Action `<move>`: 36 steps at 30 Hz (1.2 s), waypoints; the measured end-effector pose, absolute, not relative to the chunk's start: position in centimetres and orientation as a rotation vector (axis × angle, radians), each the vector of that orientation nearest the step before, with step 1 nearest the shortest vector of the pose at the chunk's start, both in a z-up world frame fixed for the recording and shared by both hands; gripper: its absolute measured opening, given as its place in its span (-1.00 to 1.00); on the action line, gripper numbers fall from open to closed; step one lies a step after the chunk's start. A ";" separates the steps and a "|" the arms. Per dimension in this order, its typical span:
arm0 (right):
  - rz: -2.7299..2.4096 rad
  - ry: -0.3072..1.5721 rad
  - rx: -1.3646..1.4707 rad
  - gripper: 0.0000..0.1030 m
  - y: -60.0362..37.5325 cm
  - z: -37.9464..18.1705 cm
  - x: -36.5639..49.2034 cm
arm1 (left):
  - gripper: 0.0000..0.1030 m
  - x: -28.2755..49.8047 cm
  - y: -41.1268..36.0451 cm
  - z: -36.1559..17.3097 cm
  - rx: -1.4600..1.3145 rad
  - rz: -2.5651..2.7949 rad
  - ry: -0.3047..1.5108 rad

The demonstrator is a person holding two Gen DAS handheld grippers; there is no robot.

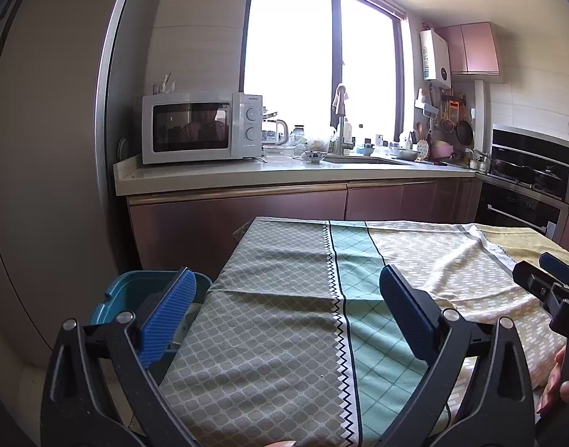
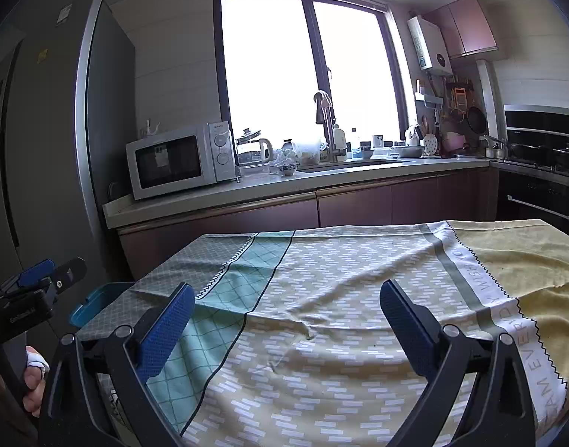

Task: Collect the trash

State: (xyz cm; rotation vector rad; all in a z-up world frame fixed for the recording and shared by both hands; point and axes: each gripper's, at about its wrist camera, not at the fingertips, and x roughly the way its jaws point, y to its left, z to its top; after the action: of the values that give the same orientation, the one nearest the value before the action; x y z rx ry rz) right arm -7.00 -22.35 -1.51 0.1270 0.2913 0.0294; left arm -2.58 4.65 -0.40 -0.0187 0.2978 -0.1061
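**Both grippers unloaded above the cloth-covered tabletop**

The left gripper (image 1: 286,298) has its blue fingers (image 1: 169,316) spread wide with nothing between them. The right gripper (image 2: 286,316) stands the same way, fingers (image 2: 407,320) wide and gripping nothing. Both hover over the tabletop (image 2: 340,298), which carries a patterned cloth in grey, teal and yellow sections. No trash item can be made out on the cloth.

A teal bin (image 1: 135,294) sits low at the near left edge of the tabletop; its contents cannot be told. On the far counter (image 1: 247,175) a white microwave (image 1: 199,126) stands left of the sink (image 1: 362,160).
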 end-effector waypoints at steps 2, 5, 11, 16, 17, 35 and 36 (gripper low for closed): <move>0.029 0.289 0.129 0.87 -22.4 -1.5 -7.0 | 0.89 -2.7 4.6 -0.4 -0.017 -0.110 0.292; 0.028 0.288 0.127 0.87 -22.5 -1.5 -7.0 | 0.89 -2.8 4.5 -0.3 -0.015 -0.113 0.286; 0.025 0.285 0.124 0.87 -22.4 -1.5 -7.2 | 0.89 -2.8 4.4 -0.4 -0.015 -0.111 0.281; 0.020 0.287 0.127 0.87 -22.5 -1.5 -7.2 | 0.89 -2.9 4.4 -0.3 -0.015 -0.110 0.279; 0.018 0.286 0.126 0.87 -22.5 -1.5 -7.2 | 0.89 -2.9 4.5 -0.3 -0.015 -0.109 0.277; 0.012 0.284 0.128 0.87 -22.8 -1.5 -7.4 | 0.89 -2.9 4.6 -0.1 -0.016 -0.101 0.269; 0.014 0.286 0.126 0.87 -22.7 -1.5 -7.3 | 0.89 -2.9 4.6 -0.1 -0.017 -0.101 0.269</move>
State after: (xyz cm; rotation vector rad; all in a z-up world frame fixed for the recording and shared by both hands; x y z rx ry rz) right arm -7.32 -22.74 -1.49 0.1261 0.2856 0.0140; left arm -2.88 4.57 -0.07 -0.0165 0.2695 -0.1012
